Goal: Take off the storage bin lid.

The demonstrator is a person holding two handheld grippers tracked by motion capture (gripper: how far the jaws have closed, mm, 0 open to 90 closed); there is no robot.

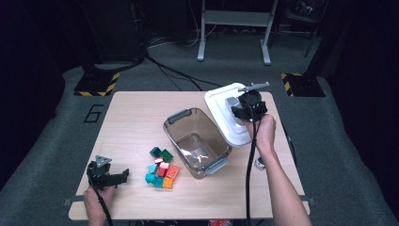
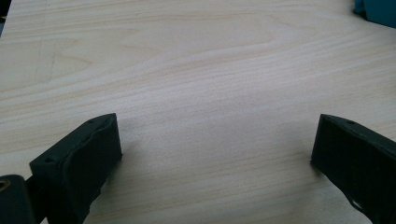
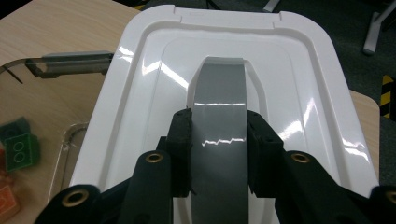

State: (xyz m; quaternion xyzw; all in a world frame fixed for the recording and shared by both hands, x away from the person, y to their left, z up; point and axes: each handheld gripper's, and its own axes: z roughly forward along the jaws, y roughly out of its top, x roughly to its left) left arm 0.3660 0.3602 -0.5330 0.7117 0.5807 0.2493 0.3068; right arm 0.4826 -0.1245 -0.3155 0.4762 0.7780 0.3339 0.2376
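Note:
A white lid (image 1: 217,100) with a grey handle (image 3: 219,88) is at the table's far right, its edge next to the clear plastic container (image 1: 180,116). My right gripper (image 1: 241,107) is shut on that handle, one jaw on each side (image 3: 219,122). I cannot tell whether the lid rests on the table or is lifted. The container stands in the middle with nothing inside. A heap of several coloured bricks (image 1: 162,169) lies to its left. My left gripper (image 1: 123,176) hovers low over bare wood (image 2: 217,135), open and holding nothing, left of the bricks.
A small black-and-white object (image 1: 259,162) lies on the table (image 1: 131,122) by the right forearm. A teal brick (image 2: 379,8) shows at the top right corner of the left gripper view. The right gripper view catches the container's grey handle (image 3: 70,63) and a green brick (image 3: 18,147).

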